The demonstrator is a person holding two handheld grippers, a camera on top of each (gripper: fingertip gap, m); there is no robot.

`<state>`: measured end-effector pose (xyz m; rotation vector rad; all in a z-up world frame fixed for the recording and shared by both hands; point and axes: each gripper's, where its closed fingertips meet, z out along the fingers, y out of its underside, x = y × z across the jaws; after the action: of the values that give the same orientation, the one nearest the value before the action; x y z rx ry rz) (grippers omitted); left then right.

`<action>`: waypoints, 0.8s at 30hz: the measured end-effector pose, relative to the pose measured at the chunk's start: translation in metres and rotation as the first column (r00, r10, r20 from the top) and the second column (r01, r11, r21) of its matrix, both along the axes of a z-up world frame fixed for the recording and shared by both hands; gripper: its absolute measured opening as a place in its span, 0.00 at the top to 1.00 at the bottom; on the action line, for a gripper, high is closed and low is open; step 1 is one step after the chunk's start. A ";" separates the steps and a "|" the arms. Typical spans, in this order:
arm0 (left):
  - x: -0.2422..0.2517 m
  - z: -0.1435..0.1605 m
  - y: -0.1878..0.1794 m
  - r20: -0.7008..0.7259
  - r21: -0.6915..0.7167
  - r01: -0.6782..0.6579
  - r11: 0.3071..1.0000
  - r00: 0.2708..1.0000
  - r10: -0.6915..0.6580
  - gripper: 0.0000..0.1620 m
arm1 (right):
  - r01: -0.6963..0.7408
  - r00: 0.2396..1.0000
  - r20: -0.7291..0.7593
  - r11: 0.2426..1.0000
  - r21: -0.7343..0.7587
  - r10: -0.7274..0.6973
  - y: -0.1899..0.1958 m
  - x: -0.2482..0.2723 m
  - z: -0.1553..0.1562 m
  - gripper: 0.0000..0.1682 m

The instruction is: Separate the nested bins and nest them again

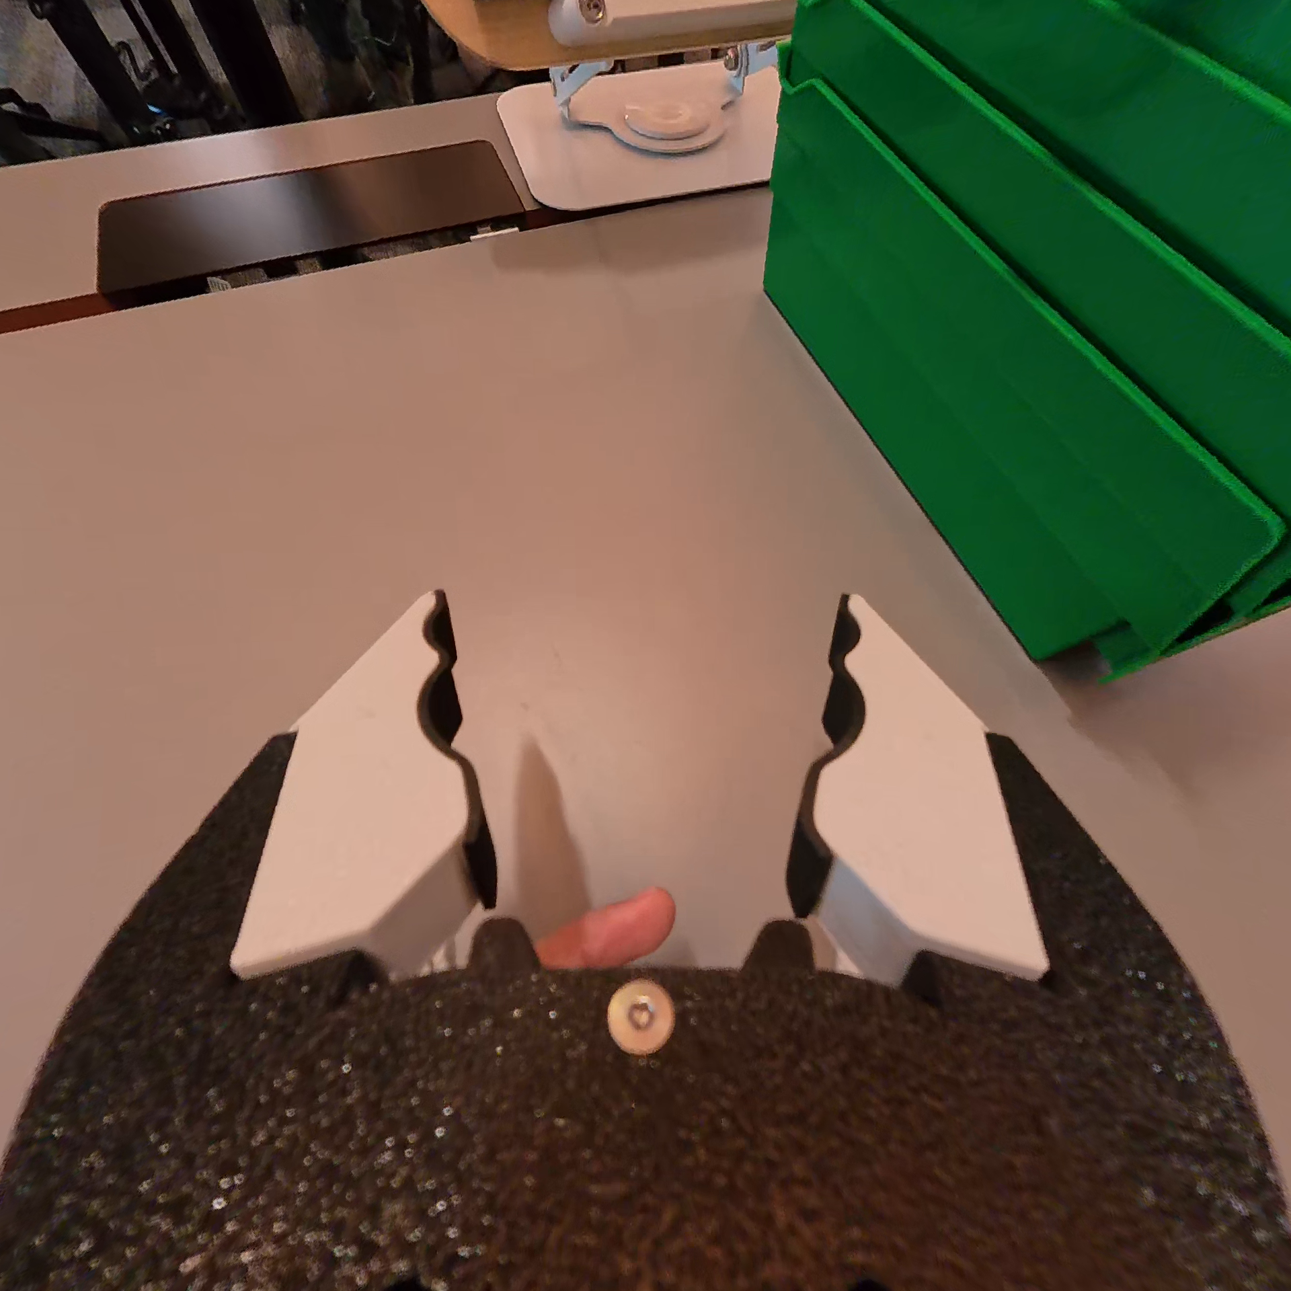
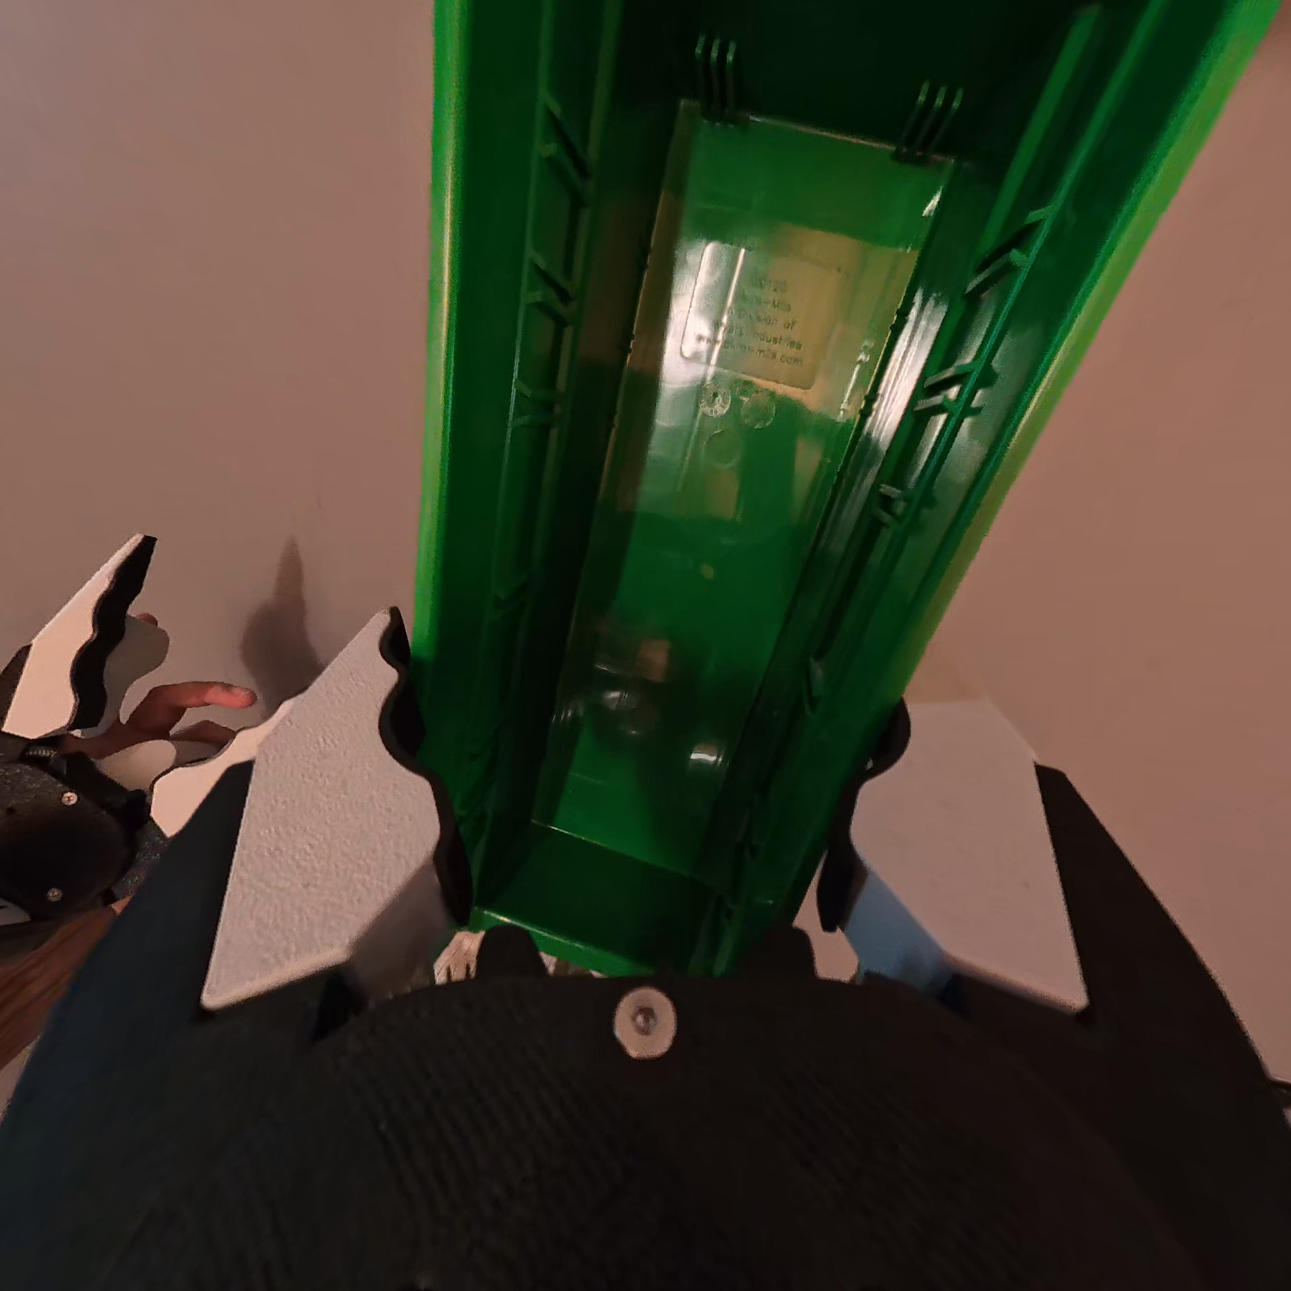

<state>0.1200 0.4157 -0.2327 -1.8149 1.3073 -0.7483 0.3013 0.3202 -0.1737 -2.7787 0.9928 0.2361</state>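
A stack of nested green bins [image 1: 978, 391] stands on the grey table [image 1: 419, 454] at the right of the left wrist view, its upper bins [image 1: 1132, 161] tilted. My left gripper [image 1: 643, 597] is open and empty, above bare table to the left of the stack. It also shows at the left edge of the right wrist view [image 2: 105, 664], held by a hand [image 2: 188, 705]. My right gripper [image 2: 646, 664] looks down into the long top bin [image 2: 733, 419], with one finger against each outer side wall near its end. The right fingertip is mostly hidden by the bin's rim.
A white flat stand base [image 1: 629, 147] sits at the table's far edge, beside the bins. A dark rectangular panel [image 1: 307, 209] lies at the far left, past the table's back edge. A wooden board [image 1: 503, 35] hangs over the stand.
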 end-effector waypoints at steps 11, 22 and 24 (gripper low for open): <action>-0.002 0.000 0.002 -0.001 -0.013 -0.003 1.000 1.000 0.003 0.35 | -0.045 0.990 0.128 0.988 -0.150 0.065 -0.003 0.005 0.005 0.18; -0.005 0.006 0.002 0.013 -0.007 -0.004 1.000 1.000 0.004 0.35 | -0.012 0.996 0.091 0.989 -0.147 0.026 -0.008 0.006 0.017 0.31; -0.004 0.004 0.002 0.009 -0.010 -0.005 1.000 1.000 0.005 0.35 | -0.017 0.996 0.083 0.985 -0.169 0.031 -0.010 0.004 0.020 0.31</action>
<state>0.1157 0.4181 -0.2285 -1.8199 1.2957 -0.7604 0.3050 0.3106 -0.1542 -2.9255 1.0021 0.0371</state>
